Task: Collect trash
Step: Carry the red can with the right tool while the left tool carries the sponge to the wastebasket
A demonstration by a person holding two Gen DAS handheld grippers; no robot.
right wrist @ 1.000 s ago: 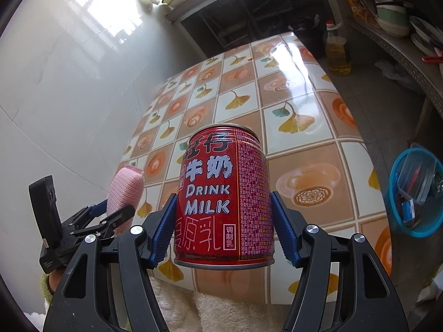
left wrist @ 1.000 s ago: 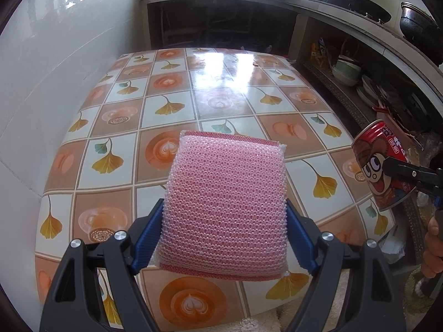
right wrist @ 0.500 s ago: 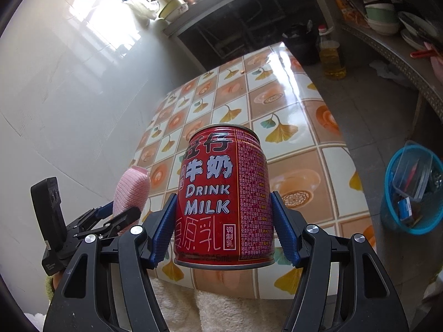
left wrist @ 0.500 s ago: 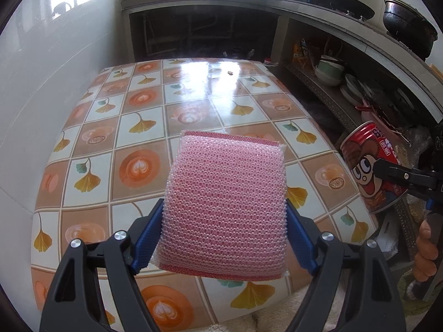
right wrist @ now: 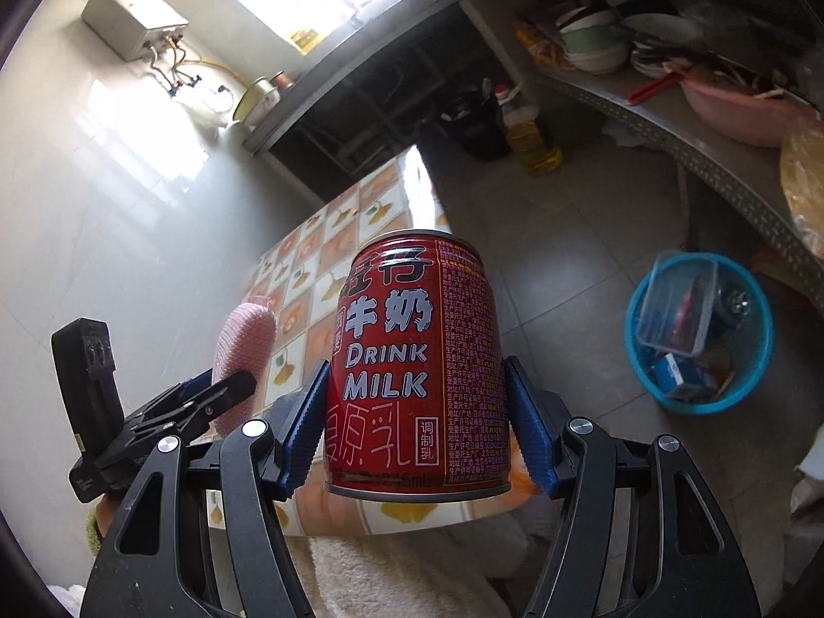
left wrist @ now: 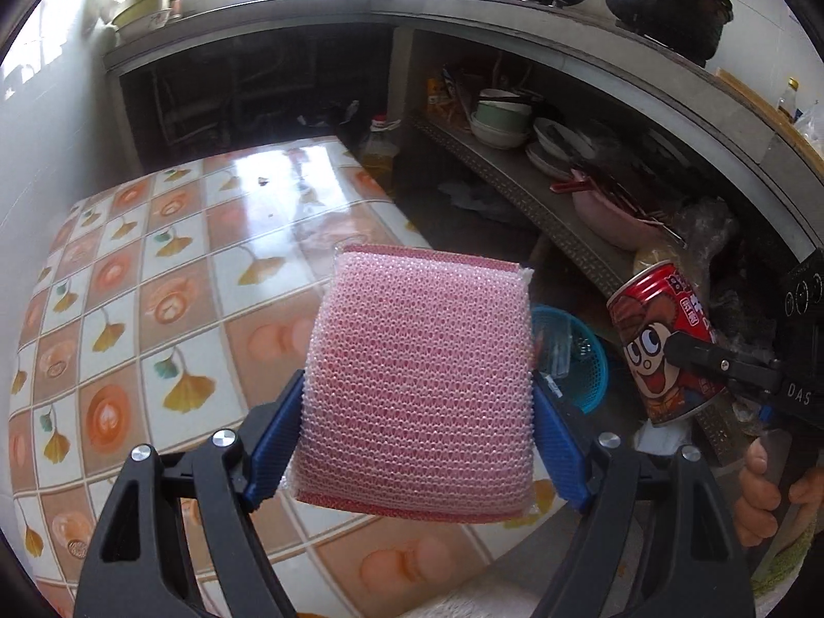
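Your left gripper (left wrist: pixel 417 427) has its jaws clamped on the pink sponge (left wrist: pixel 419 381), held above the table (left wrist: pixel 154 278) edge. Your right gripper (right wrist: pixel 417 427) has its jaws clamped on the red can (right wrist: pixel 419 360), left of the blue basket (right wrist: pixel 762 360) on the floor.

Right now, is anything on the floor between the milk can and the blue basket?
No. In the right wrist view, only bare grey floor tile separates the milk can from the blue basket.
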